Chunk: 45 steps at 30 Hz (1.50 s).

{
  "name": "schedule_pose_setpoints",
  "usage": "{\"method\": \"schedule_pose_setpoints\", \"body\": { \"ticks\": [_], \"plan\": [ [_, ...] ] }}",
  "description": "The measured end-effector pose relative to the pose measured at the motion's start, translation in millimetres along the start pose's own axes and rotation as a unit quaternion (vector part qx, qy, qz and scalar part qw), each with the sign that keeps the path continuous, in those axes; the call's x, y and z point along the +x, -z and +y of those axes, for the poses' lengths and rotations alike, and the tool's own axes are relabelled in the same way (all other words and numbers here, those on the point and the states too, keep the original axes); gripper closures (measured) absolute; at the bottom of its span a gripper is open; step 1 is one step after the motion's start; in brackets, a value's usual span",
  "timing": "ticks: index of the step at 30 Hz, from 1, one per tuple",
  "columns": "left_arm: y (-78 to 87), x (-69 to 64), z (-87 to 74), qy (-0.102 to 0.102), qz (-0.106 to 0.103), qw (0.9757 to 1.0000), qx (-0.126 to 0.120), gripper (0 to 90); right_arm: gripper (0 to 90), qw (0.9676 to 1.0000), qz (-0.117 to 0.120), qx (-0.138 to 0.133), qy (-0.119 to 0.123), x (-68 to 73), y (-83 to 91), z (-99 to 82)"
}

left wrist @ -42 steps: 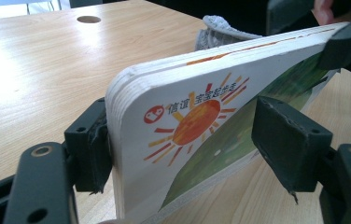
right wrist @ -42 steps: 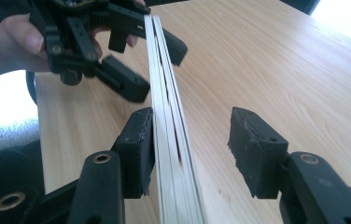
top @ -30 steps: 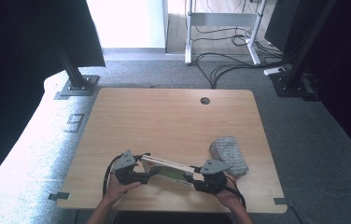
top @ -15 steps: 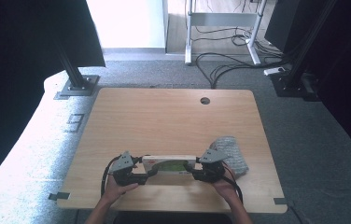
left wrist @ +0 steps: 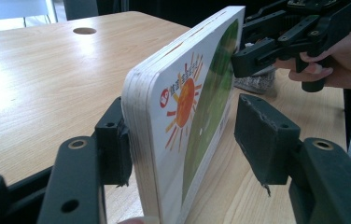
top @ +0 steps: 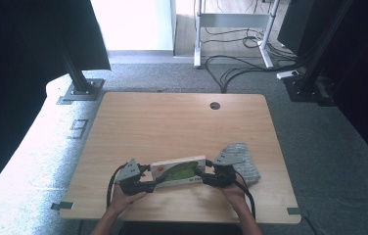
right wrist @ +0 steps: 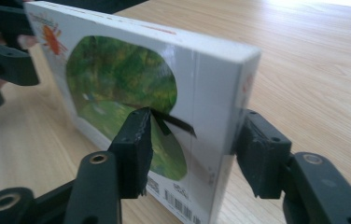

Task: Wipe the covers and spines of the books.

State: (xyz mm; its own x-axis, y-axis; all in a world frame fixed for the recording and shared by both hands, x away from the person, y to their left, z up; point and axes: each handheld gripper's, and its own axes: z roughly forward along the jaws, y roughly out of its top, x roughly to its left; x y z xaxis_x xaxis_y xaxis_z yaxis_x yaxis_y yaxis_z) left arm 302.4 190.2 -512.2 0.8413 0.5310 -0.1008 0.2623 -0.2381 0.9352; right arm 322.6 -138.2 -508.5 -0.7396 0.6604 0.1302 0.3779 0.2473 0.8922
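Observation:
A white board book [top: 179,171] with a green picture and an orange sun stands on its long edge near the table's front edge. My left gripper [top: 155,179] is at its left end. In the left gripper view the book [left wrist: 187,107] is between the jaws, which have just been closing. One pad [left wrist: 115,140] touches its back and the other [left wrist: 262,135] stands clear of the cover. My right gripper [top: 200,175] is at the right end. Its jaws [right wrist: 197,154] have just been opening around the book [right wrist: 117,79], the pads close beside it.
A grey folded cloth [top: 244,161] lies just right of the right gripper. The wooden table [top: 172,122] has a cable hole [top: 215,105] at the back. Beyond the table are desk legs, floor cables and dark stands.
The right gripper has shifted slightly towards the far side. The book has gone from a slanted strip to standing level, with more of its cover showing. The left hand stays put.

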Motion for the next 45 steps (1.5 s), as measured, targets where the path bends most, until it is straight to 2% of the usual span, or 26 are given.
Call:
{"method": "schedule_pose_setpoints", "body": {
  "ticks": [3,4,9,14,20,26,30,34,37,42,45],
  "plan": [
    [-0.1,-0.6,0.0,0.000,-0.003,1.0000,-0.001,41.3,53.2,0.9996,-0.025,0.007,-0.002,-2.0,1.0,-1.9],
    [-0.3,-0.7,0.0,0.000,-0.003,1.0000,-0.001,41.3,54.0,0.9997,-0.023,0.007,-0.011,-4.9,1.3,-4.2],
    [-2.5,-2.6,0.1,0.003,-0.009,0.9999,-0.004,42.0,53.0,0.9998,-0.018,0.004,-0.008,-5.6,-1.8,-5.3],
    [-4.8,-4.6,-0.2,0.003,-0.003,1.0000,-0.002,43.0,52.7,0.9997,-0.015,-0.006,-0.015,-7.4,-6.2,-5.2],
    [-8.4,-6.7,-0.8,0.008,0.002,1.0000,-0.002,44.9,52.8,0.9996,-0.015,-0.021,-0.013,-8.1,-7.5,-4.5],
    [-12.6,-11.1,-2.2,0.003,-0.001,0.9999,0.010,46.4,52.6,0.9995,-0.015,-0.027,-0.006,-7.1,-6.1,-4.1],
    [-15.4,-14.1,-4.1,-0.011,0.006,0.9996,0.025,50.4,52.6,0.9994,-0.018,-0.030,-0.002,-5.9,-5.4,-4.1],
    [-15.8,-13.0,-5.3,-0.008,0.012,0.9994,0.030,61.2,52.1,0.9993,-0.020,-0.031,0.000,-4.4,-3.1,-4.1],
    [-15.3,-12.8,-5.1,-0.011,0.022,0.9992,0.032,65.2,51.4,0.9994,-0.020,-0.030,0.002,-4.2,-2.3,-4.1],
    [-13.4,-10.8,-4.4,-0.007,0.009,0.9994,0.031,68.9,49.0,0.9991,-0.030,-0.028,0.010,-3.2,1.3,-2.8],
    [-11.7,-9.7,-3.7,-0.006,0.012,0.9995,0.028,71.3,48.8,0.9985,-0.040,-0.035,0.013,-3.4,8.4,0.2]
  ]
}}
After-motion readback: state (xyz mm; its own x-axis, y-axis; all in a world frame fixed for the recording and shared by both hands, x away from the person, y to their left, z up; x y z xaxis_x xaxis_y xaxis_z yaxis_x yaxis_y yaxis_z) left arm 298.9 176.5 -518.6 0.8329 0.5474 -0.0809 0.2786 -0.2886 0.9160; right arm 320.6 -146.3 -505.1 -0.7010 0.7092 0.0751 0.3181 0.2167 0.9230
